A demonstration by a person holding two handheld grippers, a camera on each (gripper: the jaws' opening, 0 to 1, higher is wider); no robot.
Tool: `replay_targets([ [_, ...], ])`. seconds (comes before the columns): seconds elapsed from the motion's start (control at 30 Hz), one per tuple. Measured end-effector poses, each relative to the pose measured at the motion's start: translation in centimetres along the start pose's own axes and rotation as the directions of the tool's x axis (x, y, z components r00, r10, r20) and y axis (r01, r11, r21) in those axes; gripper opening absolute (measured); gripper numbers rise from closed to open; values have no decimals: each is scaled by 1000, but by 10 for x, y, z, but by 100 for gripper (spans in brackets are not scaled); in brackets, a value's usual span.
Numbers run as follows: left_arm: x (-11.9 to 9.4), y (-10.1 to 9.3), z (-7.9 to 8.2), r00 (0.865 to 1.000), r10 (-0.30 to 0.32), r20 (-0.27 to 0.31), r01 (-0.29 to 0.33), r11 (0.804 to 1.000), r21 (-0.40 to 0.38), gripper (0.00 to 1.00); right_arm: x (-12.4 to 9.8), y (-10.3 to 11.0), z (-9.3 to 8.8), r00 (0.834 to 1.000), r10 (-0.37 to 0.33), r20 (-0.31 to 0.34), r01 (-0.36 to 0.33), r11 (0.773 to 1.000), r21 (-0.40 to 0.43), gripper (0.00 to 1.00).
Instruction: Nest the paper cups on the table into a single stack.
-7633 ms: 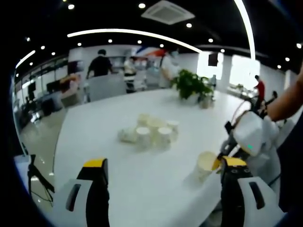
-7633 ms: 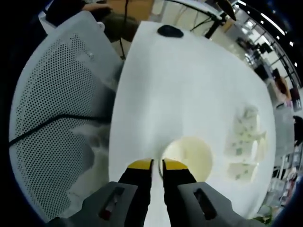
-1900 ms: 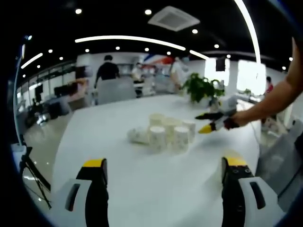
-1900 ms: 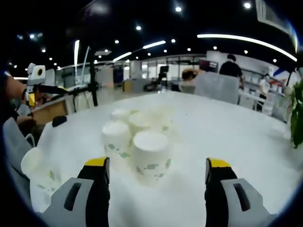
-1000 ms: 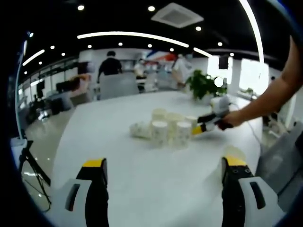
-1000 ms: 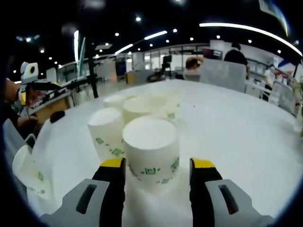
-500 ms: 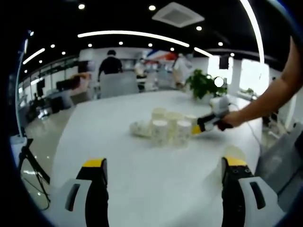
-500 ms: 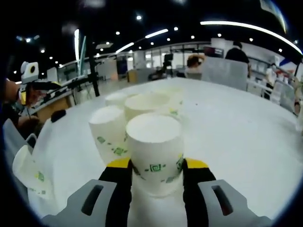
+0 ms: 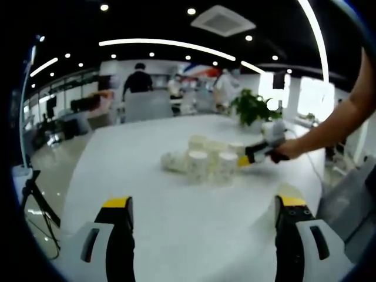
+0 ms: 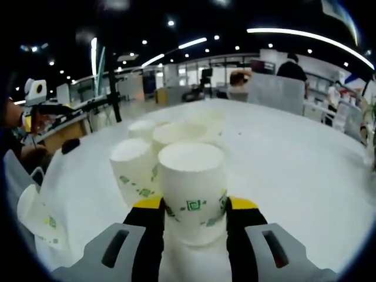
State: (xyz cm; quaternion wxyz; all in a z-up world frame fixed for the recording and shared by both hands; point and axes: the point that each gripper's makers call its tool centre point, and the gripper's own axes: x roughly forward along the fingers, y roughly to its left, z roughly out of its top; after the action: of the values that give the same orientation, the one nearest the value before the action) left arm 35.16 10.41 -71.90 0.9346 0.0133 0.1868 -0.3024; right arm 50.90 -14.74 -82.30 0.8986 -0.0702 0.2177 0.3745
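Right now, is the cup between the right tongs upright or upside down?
Upside down: the paper cup shows its closed flat base on top, widening downward between the right tongs.

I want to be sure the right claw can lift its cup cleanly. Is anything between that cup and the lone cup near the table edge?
Nothing visible blocks the way. The right claw grips the nearest upside-down cup; another cup stands close beside it on the lone cup's side. The lone cup sits apart, bare table between them.

Right hand-held gripper (image 10: pixel 192 211) now across the table, jaws closed around an upside-down paper cup (image 10: pixel 192 182).
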Motion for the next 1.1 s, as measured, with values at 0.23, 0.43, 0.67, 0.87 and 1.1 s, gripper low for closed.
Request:
replay_targets([
  [0.23,0,0,2,1000,-2,0,2,1000,1,98,-3,-4,9,1000,-9,13,9,1000,3,38],
  [0.43,1,-1,4,1000,-7,4,7,1000,9,98,-5,-7,17,1000,-13,22,13,1000,-2,38],
  [0.67,3,0,6,1000,-9,2,9,1000,12,98,-8,-14,29,999,-21,31,21,1000,-3,38],
  [0.87,5,-1,6,1000,-10,-11,10,1000,25,97,-11,-22,40,999,-33,37,33,999,-3,38],
  [1.1,5,-2,8,1000,-11,-3,11,1000,27,98,-15,-29,52,998,-39,47,40,999,-15,38],
])
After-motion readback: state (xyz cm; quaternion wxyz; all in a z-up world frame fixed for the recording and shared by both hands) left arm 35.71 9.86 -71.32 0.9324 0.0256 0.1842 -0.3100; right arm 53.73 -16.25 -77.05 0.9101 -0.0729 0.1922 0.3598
